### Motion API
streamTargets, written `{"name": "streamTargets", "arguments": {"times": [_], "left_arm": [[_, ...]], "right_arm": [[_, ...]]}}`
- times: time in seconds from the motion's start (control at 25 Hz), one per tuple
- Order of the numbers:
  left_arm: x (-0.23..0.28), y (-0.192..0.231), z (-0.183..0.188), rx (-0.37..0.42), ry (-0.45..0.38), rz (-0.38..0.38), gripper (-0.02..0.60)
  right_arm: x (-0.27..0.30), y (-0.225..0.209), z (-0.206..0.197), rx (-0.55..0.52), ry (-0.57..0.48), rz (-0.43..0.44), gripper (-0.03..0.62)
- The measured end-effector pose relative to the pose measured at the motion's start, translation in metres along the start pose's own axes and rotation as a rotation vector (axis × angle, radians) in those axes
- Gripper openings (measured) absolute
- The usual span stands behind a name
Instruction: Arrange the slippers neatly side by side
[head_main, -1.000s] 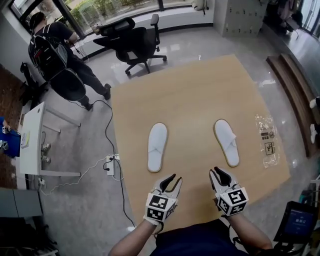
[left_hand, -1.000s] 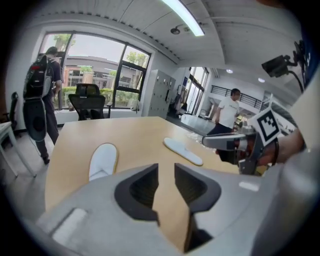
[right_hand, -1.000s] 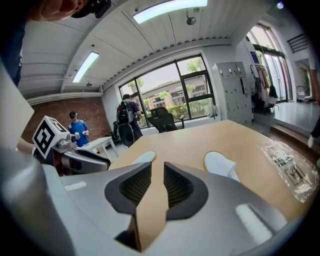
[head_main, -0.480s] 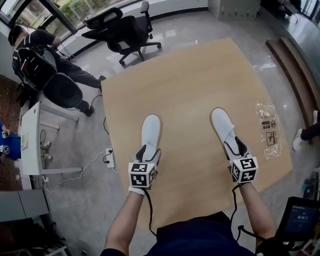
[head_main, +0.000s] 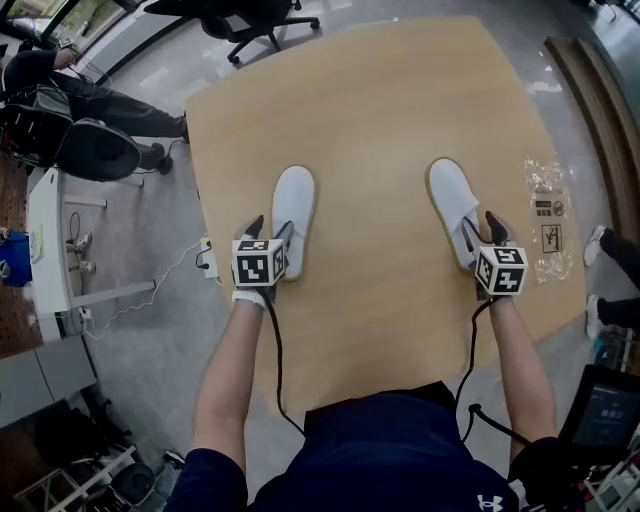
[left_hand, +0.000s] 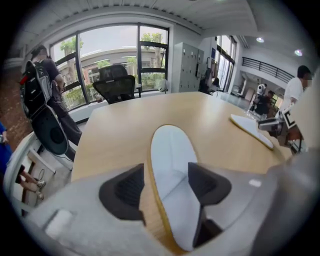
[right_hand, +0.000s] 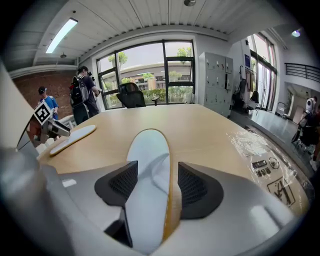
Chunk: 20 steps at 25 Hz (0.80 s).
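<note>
Two tools worked over the tabletop (head_main: 370, 120), one in each hand. The left tool (head_main: 270, 228) had its jaws opening wide with the heel of the left slipper (head_main: 293, 210) between them. The right tool (head_main: 482, 226) was opening likewise around the heel of the right slipper (head_main: 452, 200). Both white slippers lay flat, well apart. One plastic wrapper (head_main: 548, 215) lay beside the right slipper. One office chair (head_main: 240, 15) stood beyond.

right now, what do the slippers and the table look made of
Left slipper and right slipper: soft white matte fabric, probably disposable nonwoven; thin tan sole edge, perhaps foam. Table: pale wood-look top, likely laminate; smooth, even grain, low sheen.
</note>
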<state>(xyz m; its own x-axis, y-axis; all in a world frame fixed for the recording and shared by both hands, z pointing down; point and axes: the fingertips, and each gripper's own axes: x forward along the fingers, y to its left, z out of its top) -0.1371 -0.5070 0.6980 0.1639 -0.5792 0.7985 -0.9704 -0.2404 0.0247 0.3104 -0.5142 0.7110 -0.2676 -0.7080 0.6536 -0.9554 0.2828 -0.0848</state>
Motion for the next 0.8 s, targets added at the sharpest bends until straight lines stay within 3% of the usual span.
{"name": "streamTargets", "arguments": {"times": [0.44,0.8], "left_arm": [[0.013,-0.007,-0.008,0.003,0.047,-0.027,0.193],[0.009,-0.023,-0.016,-0.036,0.062,-0.034,0.189]], "right_arm": [[0.017,0.012,-0.015,-0.002,0.06,0.012,0.245],[0.015,0.017,-0.016,-0.009,0.077,0.021,0.232]]}}
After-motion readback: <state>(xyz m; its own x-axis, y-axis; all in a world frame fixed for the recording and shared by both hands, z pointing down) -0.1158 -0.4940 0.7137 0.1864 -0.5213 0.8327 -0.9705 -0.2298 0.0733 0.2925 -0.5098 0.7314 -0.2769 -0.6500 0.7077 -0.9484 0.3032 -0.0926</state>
